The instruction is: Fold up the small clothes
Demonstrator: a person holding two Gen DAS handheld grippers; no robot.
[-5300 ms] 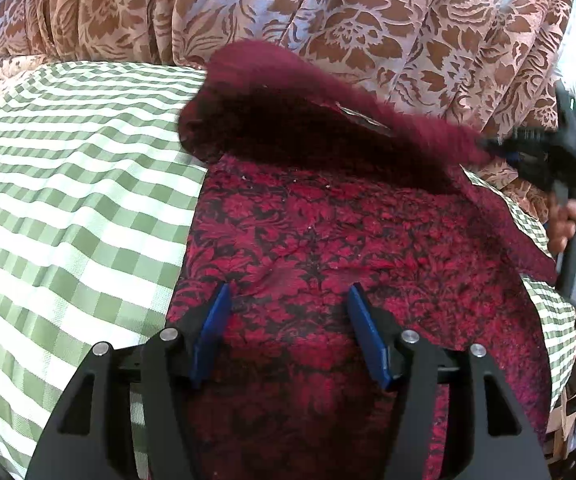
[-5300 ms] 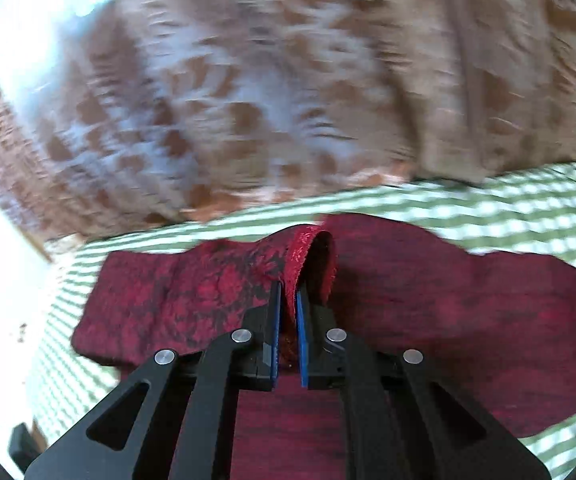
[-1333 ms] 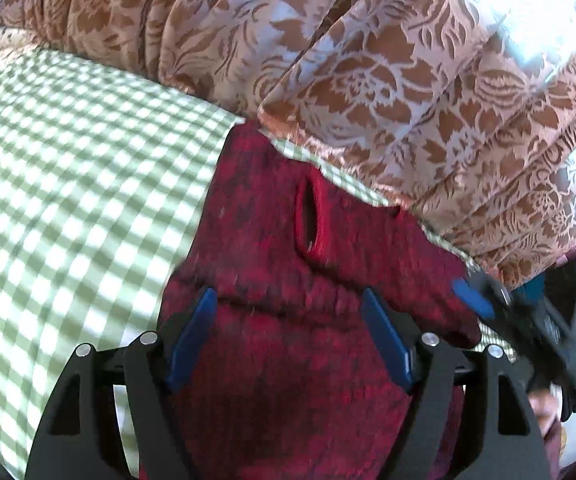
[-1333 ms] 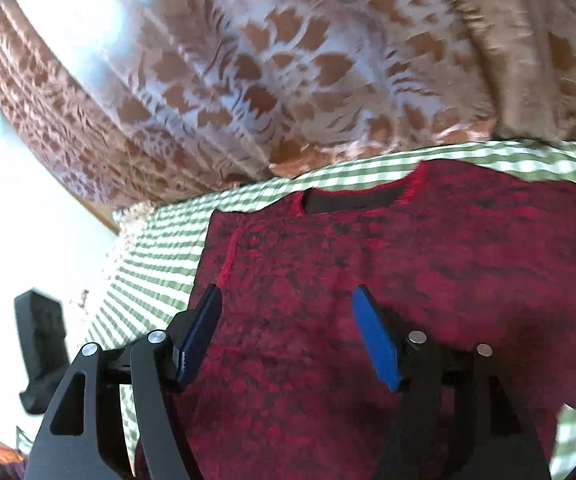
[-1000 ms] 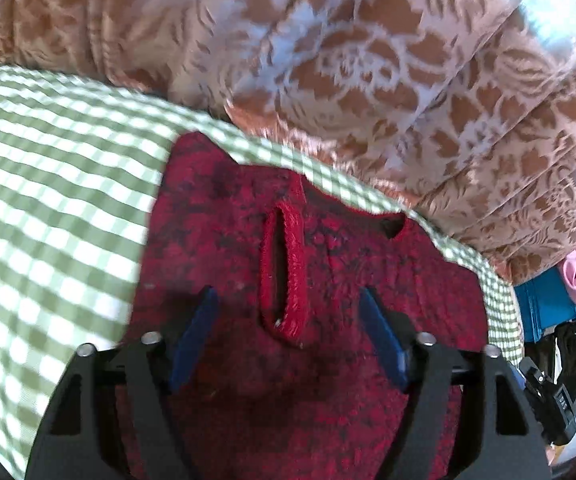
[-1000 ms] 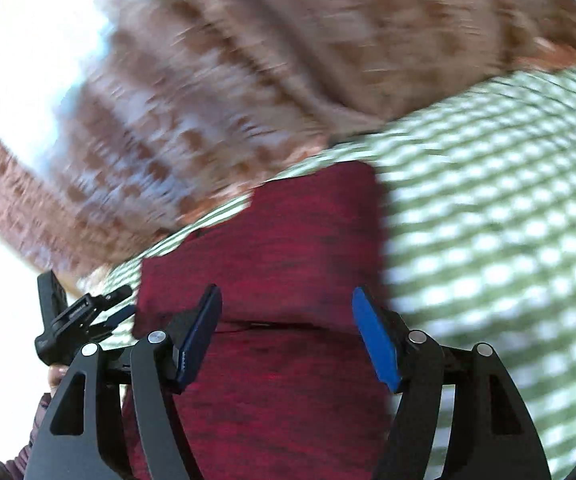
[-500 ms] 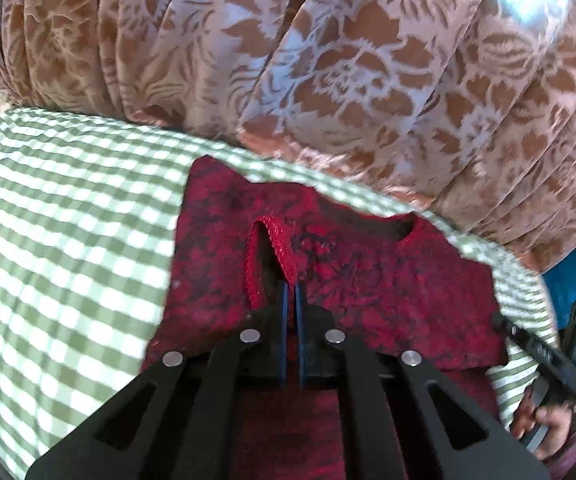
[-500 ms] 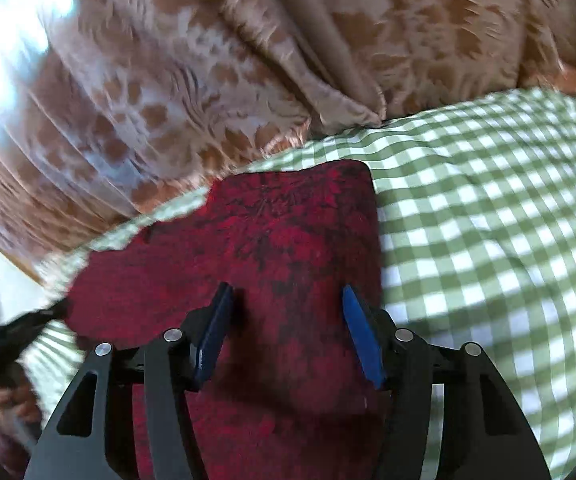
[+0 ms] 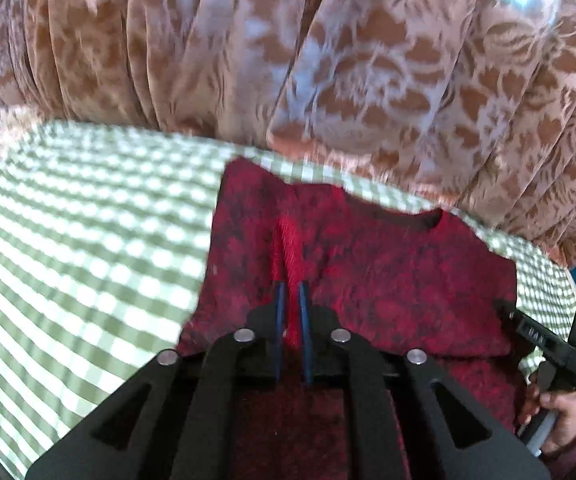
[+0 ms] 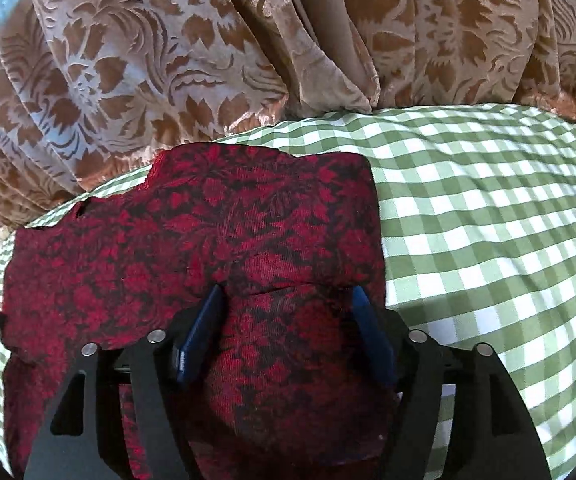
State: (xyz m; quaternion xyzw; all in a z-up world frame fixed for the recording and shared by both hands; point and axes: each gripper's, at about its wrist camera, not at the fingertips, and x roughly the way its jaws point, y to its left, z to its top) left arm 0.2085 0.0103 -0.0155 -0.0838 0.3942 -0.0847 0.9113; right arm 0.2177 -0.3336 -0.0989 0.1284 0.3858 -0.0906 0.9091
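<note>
The left tongs (image 9: 291, 312) are clamped on a thin raised ridge of bright red trim, apparently an armhole edge, on the red-and-black patterned top (image 9: 368, 280). The right tongs (image 10: 288, 332) are opening, their blue pads straddling a hump of the same cloth but, as far as I can see, not pinching it. The risk I'd name is the left grip: it seems to hold only that narrow trim, so a pull may slip it out or drag the whole top across the green checked tablecloth (image 10: 488, 240) and rumple the layers. The top lies flat under and beyond both tongs, its neckline on the far side toward the brown floral curtain (image 10: 207, 60), its long axis running from that curtain back past the tongs.
</note>
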